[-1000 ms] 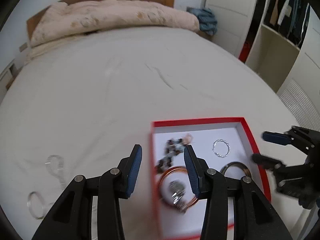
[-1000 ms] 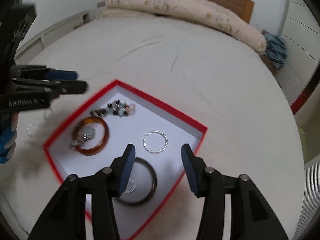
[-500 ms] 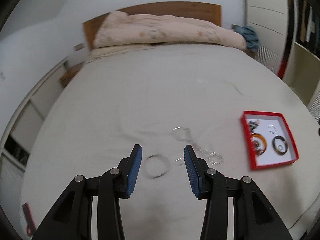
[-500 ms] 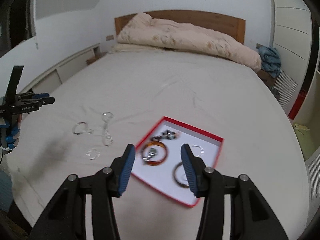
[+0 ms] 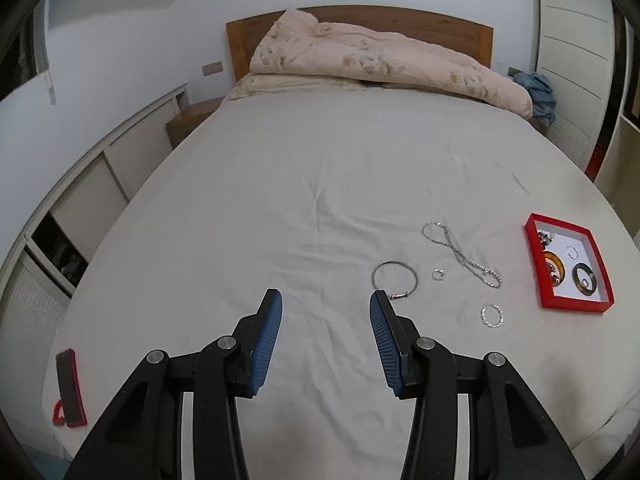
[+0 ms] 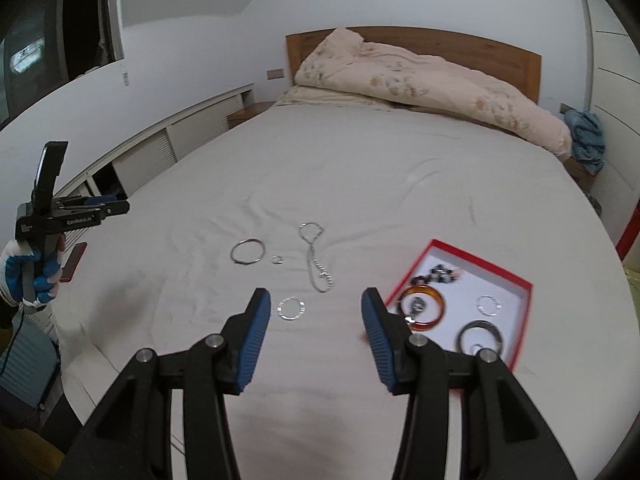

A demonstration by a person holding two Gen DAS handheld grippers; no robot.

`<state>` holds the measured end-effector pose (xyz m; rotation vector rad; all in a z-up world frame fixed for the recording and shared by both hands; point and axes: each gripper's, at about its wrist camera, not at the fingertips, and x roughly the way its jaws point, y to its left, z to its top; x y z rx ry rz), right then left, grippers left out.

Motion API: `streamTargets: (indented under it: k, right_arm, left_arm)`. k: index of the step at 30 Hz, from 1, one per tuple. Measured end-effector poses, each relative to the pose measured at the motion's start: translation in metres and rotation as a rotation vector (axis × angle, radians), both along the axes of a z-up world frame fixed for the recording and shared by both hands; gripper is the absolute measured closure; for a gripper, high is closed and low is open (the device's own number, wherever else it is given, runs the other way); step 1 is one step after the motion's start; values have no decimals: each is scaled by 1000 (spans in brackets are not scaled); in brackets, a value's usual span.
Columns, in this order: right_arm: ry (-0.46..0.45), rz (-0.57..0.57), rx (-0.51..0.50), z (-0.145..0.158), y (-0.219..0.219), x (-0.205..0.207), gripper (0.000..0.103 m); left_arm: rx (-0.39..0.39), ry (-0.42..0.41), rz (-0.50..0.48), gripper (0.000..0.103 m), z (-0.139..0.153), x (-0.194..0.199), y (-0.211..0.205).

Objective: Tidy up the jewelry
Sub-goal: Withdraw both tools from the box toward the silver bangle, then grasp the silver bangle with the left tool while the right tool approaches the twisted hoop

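Left wrist view: left gripper [image 5: 326, 312] hovering over the bed sheet [image 5: 280, 184], jaws spread, pinching nothing. Thin silver bangle [image 5: 394, 279] lying just ahead of the right fingertip, its clasp end partly hidden behind that pad. Small ring [image 5: 438, 274] just beyond, chain necklace [image 5: 460, 254] further ahead and right, twisted silver hoop [image 5: 492, 315] off to the right. Red tray [image 5: 538, 280] well apart at far right, already holding several pieces too small to make out. Judging the bangle light, stiff and slippery: best pinching across its wire at the rim. Chain likely limp and sagging, better taken near its middle.

Right wrist view: right gripper [image 6: 316, 304] also spread and empty. Twisted silver hoop [image 6: 292, 307] lying just ahead of the left pad; chain necklace [image 6: 316, 260] ahead between the fingers; thin silver bangle [image 6: 248, 251] and small ring [image 6: 277, 259] ahead and left. Red tray [image 6: 480, 260] close on the right, its near corner covered by the right finger, an amber bangle [image 6: 424, 308] partly hidden too. Left gripper [image 6: 100, 207] visible far left, held in a gloved hand [image 6: 36, 276].
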<state>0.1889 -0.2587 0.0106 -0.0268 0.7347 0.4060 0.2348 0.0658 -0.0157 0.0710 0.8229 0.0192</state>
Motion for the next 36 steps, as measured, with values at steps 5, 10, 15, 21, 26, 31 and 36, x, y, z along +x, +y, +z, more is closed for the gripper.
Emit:
streamTargets:
  k: [5, 10, 15, 21, 26, 31, 36]
  right_arm:
    - [25, 12, 21, -20, 20, 11, 58]
    - [68, 18, 30, -58, 38, 27, 58]
    - [135, 25, 42, -104, 58, 49, 57]
    - [196, 40, 23, -150, 78, 76, 57]
    - [210, 38, 9, -172, 83, 93, 57]
    - [216, 46, -15, -187, 88, 103, 57]
    - [210, 61, -28, -196, 94, 108, 58]
  left_arm:
    - [-24, 32, 10, 58, -25, 13, 7]
    - [-48, 90, -6, 58, -63, 39, 2]
    - [-83, 151, -21, 58, -104, 72, -9]
    - [-107, 199, -43, 58, -142, 114, -26]
    - [-109, 238, -49, 59, -162, 142, -33]
    - [-54, 273, -83, 68, -178, 156, -42]
    - [-22, 272, -133, 88, -176, 159, -53]
